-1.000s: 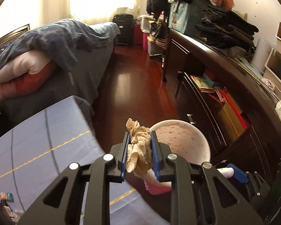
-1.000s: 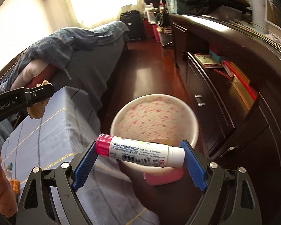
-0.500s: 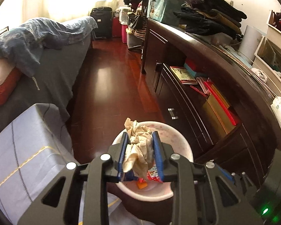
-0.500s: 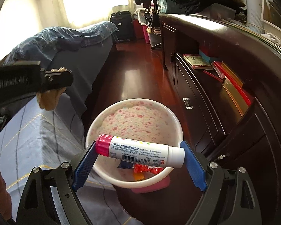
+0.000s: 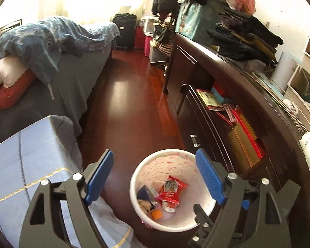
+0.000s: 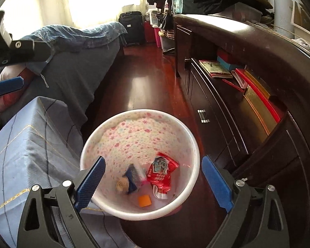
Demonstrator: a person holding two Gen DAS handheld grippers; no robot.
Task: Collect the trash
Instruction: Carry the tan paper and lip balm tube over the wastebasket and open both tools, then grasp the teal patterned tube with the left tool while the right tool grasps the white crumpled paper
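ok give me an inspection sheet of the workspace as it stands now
surface: dark red wooden floor, glossy, bare between bed and cabinet
job's things: white floral bin on the floor; inside lie a red wrapper, an orange piece, a crumpled tissue and a dark blue wrapper
clutter: folded dark clothes piled on the cabinet top; books on its open shelf
grippers: left hand-held gripper opening, nothing between the jaws; right hand-held gripper opening, nothing between the jaws
cables: nothing seen
surroundings: bed with blue blanket, black suitcase by the window, blue checked cloth beside the bin
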